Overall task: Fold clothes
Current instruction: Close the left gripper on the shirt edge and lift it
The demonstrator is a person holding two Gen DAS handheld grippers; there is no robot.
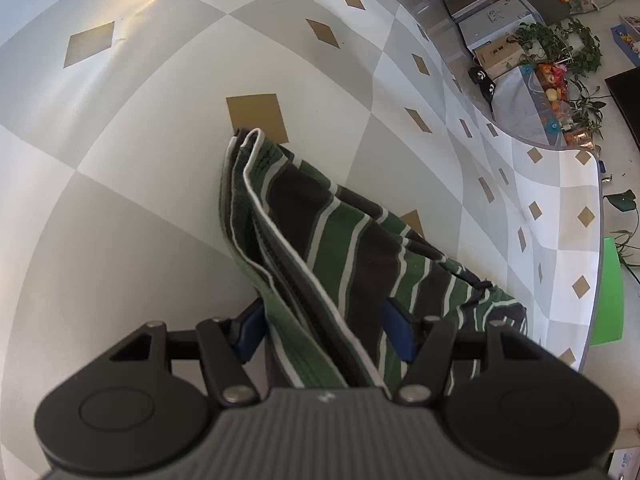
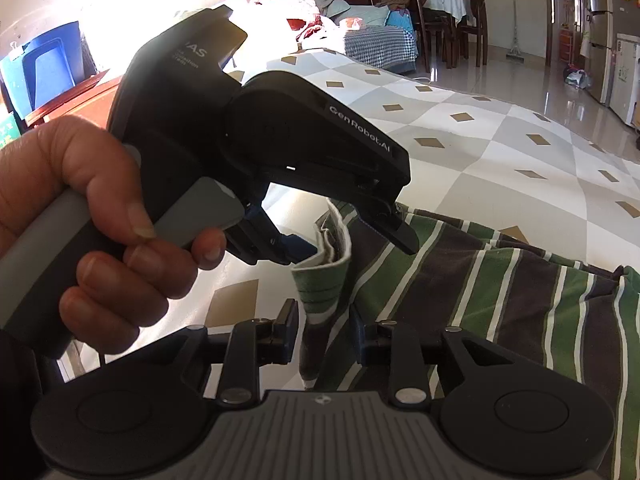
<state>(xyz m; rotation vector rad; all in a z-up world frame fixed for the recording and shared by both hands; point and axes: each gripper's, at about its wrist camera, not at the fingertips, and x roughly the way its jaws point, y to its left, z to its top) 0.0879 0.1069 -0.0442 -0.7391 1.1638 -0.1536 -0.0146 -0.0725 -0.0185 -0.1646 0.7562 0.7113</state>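
Glossy tile floor (image 2: pixel 532 76), dining chairs (image 2: pixel 476 20), fridge (image 2: pixel 600 32), potted plants (image 1: pixel 560 44).

Striped garment (image 2: pixel 500 280) cut off right.

The table (image 1: pixel 168 208) is covered with a glossy cloth checked in white and grey, with small tan diamonds where the squares meet. A garment (image 1: pixel 360 256) striped in green, dark brown and white lies on it, its bunched edge lifted off the surface.
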